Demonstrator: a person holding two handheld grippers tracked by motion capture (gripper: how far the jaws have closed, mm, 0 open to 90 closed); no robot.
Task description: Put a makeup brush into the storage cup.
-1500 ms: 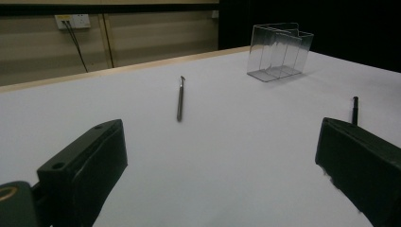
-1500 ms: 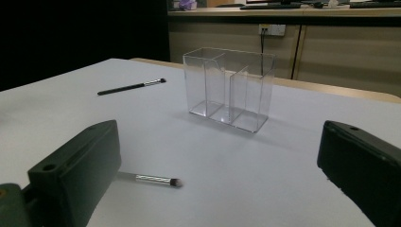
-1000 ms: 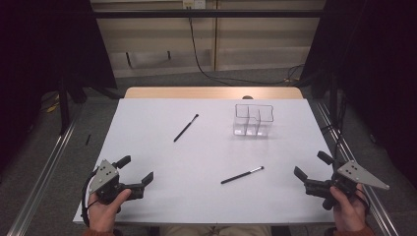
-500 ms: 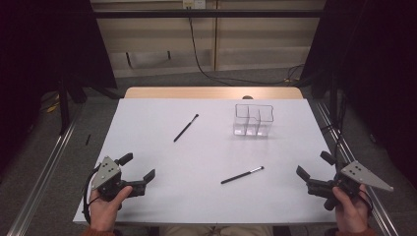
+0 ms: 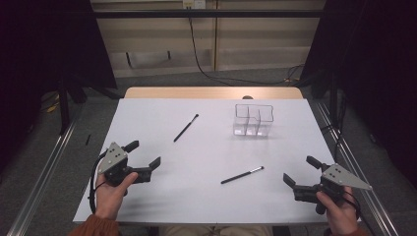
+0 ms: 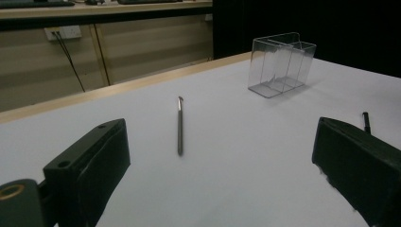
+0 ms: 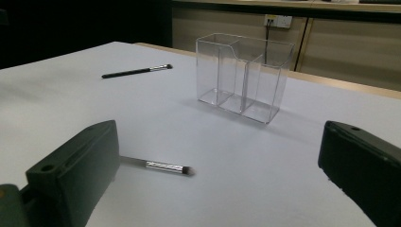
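Left gripper (image 5: pixel 145 158) low at the near left of the bench (image 5: pixel 147 206), jaws spread wide, nothing between them. Ahead of it and farther off, far brush (image 5: pixel 186 128) flat on the white surface left of centre, well apart from both hands: long axis on a diagonal, bristle tip toward far right, handle end toward near left. Looks light, thin, stiff, smooth-sided, so likely to roll or skid under a careless pinch; best taken across the mid-handle, jaws square to the shaft, clear of the soft tip.

Near brush (image 5: pixel 242 175) flat right of centre, just ahead of the right hand, close to level across the bench, silver ferrule and bristles toward the right, handle toward the left. Same light, slippery character; same mid-handle hold.

Clear organiser (image 5: pixel 253 119) upright at far right of centre, empty compartments, probably light and easily nudged.

Right gripper (image 5: pixel 300 173) at near right, jaws wide, empty.
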